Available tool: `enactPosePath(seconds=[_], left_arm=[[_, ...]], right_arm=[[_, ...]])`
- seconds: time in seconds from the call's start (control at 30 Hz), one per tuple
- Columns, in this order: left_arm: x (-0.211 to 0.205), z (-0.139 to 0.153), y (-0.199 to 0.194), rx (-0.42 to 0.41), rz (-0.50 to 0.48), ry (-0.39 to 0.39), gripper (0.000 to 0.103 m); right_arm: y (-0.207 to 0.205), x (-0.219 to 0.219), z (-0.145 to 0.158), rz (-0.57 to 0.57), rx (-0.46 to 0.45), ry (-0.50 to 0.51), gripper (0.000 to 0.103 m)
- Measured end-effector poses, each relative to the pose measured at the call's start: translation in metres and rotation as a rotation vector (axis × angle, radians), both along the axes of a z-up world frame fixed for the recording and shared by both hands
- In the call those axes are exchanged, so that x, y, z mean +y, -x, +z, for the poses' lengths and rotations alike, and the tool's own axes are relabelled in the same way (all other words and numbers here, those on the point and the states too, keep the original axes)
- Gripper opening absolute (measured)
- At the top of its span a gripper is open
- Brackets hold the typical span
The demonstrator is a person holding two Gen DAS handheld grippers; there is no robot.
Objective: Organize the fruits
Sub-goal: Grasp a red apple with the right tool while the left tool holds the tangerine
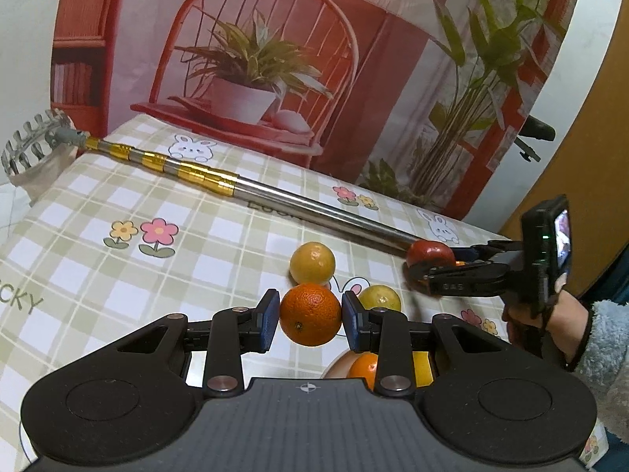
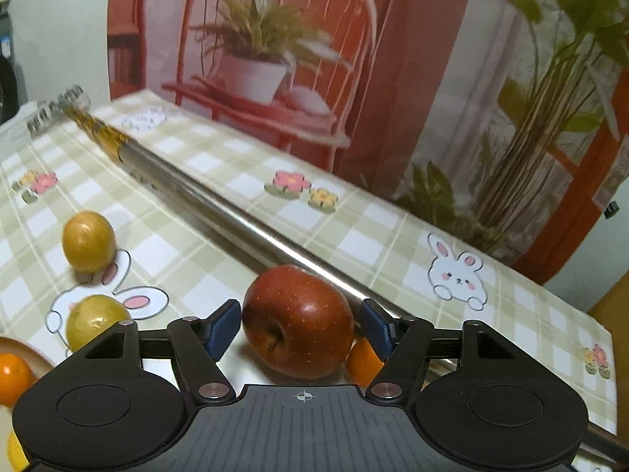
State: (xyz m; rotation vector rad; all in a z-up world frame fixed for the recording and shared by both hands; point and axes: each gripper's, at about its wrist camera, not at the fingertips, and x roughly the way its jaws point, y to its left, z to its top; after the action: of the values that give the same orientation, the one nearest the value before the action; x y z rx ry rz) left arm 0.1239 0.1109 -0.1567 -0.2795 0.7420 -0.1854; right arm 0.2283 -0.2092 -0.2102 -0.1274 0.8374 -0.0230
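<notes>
My left gripper (image 1: 310,314) is shut on an orange (image 1: 310,328), its blue pads pressed on both sides, just beyond a plate (image 1: 334,367). The plate holds another orange (image 1: 361,367) and a yellow fruit (image 1: 422,367). Two yellow fruits (image 1: 312,262) (image 1: 379,298) lie on the cloth behind it. My right gripper (image 2: 300,322) stands open around a red apple (image 2: 298,320) that rests on the table; a small gap shows at the right pad (image 2: 373,326). In the left wrist view that gripper (image 1: 424,265) and the apple (image 1: 430,253) sit at the right.
A long telescopic fruit picker pole (image 2: 236,212) lies diagonally across the checked tablecloth (image 2: 393,236), touching the apple's far side. A small orange (image 2: 361,358) sits beside the apple. The plate's rim (image 2: 23,348) shows at the lower left. A printed backdrop stands behind the table.
</notes>
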Motion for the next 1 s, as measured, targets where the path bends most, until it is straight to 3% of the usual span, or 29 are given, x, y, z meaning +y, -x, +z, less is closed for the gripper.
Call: enactPosePath(seconds=[0.33, 0.57, 0.8, 1.0], left_arm=[[-0.003, -0.002, 0.002, 0.007, -0.016, 0.016, 0.036], [-0.005, -0.003, 0.003, 0.008, -0.022, 0.017, 0.036], [-0.009, -0.004, 0.003, 0.011, -0.035, 0.014, 0.036], [-0.007, -0.005, 0.002, 0.014, -0.033, 0.019, 0.036]], right_arm=[[-0.010, 0.014, -0.013, -0.010, 0.069, 0.099, 0.061], [0.010, 0.006, -0.001, 0.024, 0.143, -0.142, 0.061], [0.019, -0.014, 0.001, -0.040, 0.216, -0.413, 0.061], [0.023, -0.027, 0.004, -0.095, 0.164, -0.402, 0.062]])
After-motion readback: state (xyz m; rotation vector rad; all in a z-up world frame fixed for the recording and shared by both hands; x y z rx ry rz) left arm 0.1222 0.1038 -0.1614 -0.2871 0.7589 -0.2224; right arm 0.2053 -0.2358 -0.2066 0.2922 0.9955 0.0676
